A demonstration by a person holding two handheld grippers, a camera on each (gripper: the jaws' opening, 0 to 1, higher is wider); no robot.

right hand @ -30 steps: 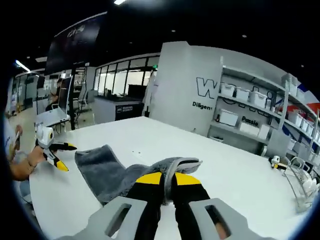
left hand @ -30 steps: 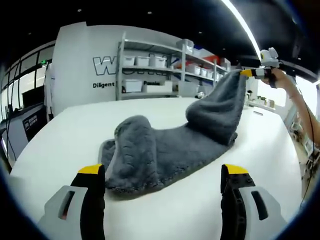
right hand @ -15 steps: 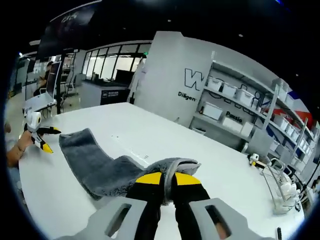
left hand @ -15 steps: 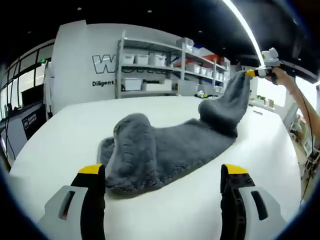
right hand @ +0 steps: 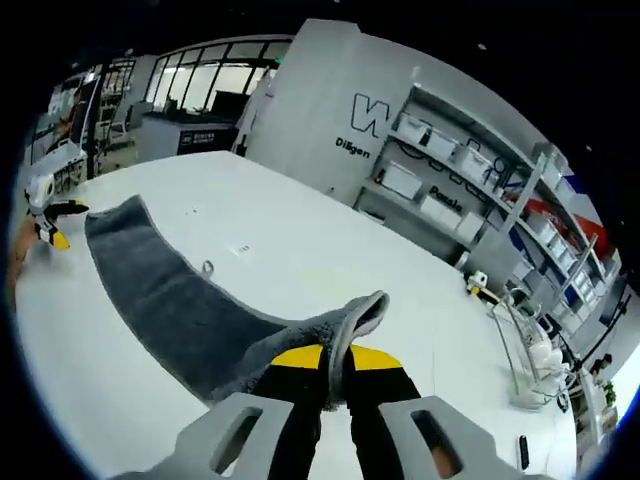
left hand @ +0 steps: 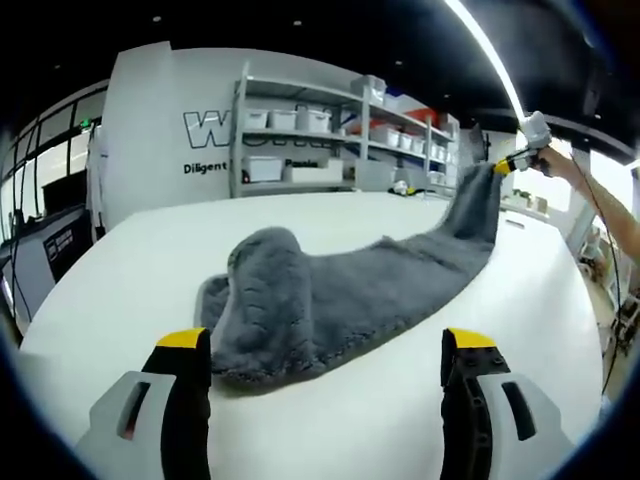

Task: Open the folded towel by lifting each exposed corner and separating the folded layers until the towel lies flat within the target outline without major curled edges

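Observation:
A grey fluffy towel (left hand: 340, 295) lies on the white table (left hand: 130, 280), stretched long toward the right, with a raised folded hump (left hand: 265, 285) at its near-left end. My left gripper (left hand: 327, 345) stands open just short of the towel's near edge, touching nothing. My right gripper (right hand: 335, 358) is shut on a towel corner (right hand: 360, 315) and holds it lifted; the towel (right hand: 165, 295) runs from it as a long strip toward the left gripper (right hand: 52, 222). In the left gripper view the right gripper (left hand: 508, 164) holds that corner up at the far right.
Shelving with white bins (left hand: 300, 130) stands behind the table. A wire rack (right hand: 535, 350) and a small object (right hand: 476, 286) sit on the table's far side. A person's arm (left hand: 600, 205) reaches in behind the right gripper. Desks and a window wall (right hand: 190, 95) lie beyond.
My right gripper has pulled the towel corner farther out to the right and lower, drawing the bunched layer out into a long flat strip. The left gripper has stayed put and open.

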